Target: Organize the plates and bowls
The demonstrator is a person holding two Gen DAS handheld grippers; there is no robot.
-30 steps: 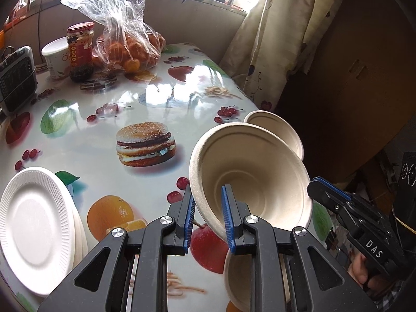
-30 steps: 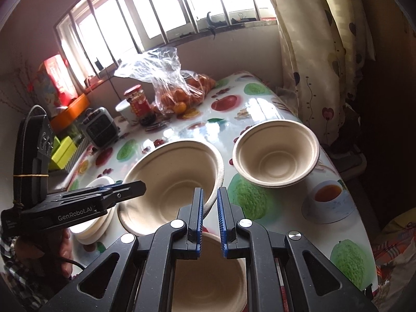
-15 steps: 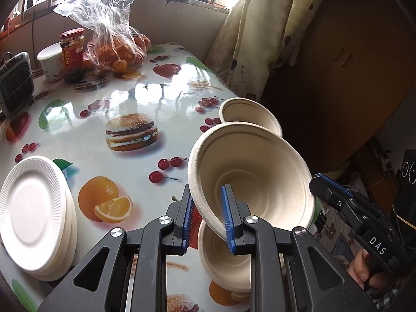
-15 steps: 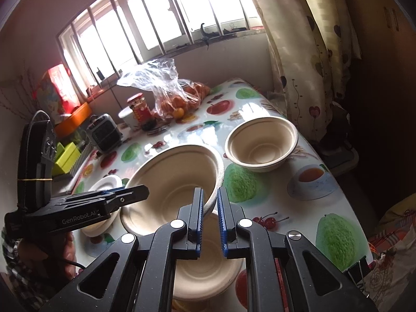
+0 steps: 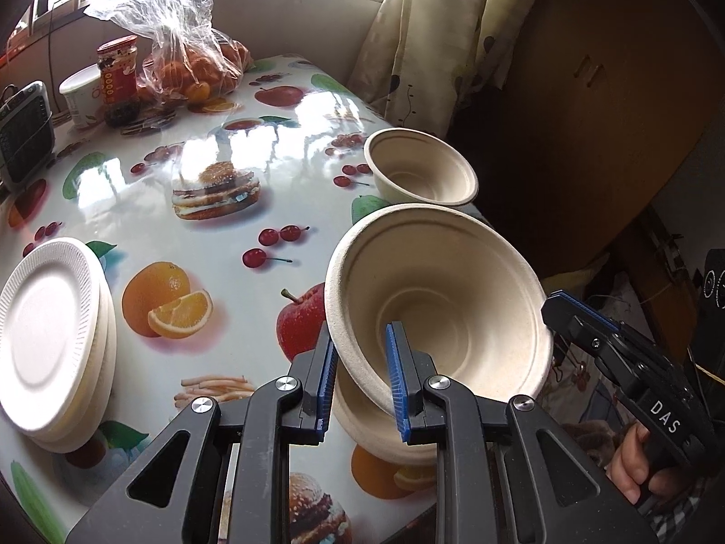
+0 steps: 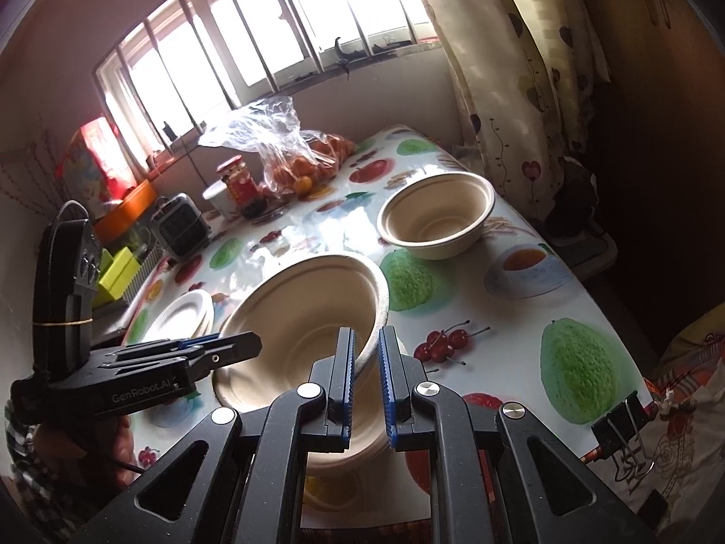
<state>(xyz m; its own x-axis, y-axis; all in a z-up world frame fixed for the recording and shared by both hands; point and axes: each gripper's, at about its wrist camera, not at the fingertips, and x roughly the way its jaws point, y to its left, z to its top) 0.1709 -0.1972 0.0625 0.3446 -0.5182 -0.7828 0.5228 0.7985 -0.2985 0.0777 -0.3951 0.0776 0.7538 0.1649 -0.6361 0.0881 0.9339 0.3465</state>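
My left gripper point(image 5: 360, 369) is shut on the rim of a tilted beige paper bowl point(image 5: 448, 313), held just above a second beige bowl point(image 5: 385, 435) on the table near the front edge. My right gripper point(image 6: 363, 378) is shut on the opposite rim of the same held bowl point(image 6: 299, 317); the lower bowl point(image 6: 349, 453) shows under it. A third beige bowl point(image 5: 419, 172) stands farther back on the right, also in the right wrist view point(image 6: 437, 215). A stack of white paper plates point(image 5: 50, 340) lies at the left, also in the right wrist view point(image 6: 183, 315).
The fruit-print table point(image 5: 217, 235) carries a bag of oranges point(image 5: 190, 68), a red-lidded jar point(image 5: 117, 72), a white cup point(image 5: 79, 95) and a small grey appliance point(image 5: 22, 131) at the back. A curtain point(image 5: 435, 31) hangs right. A binder clip point(image 6: 621, 426) grips the table's edge.
Both grippers pulled back toward the near table edge with the bowl. The held bowl now hangs over the near bowl, and the far bowl looks more distant.
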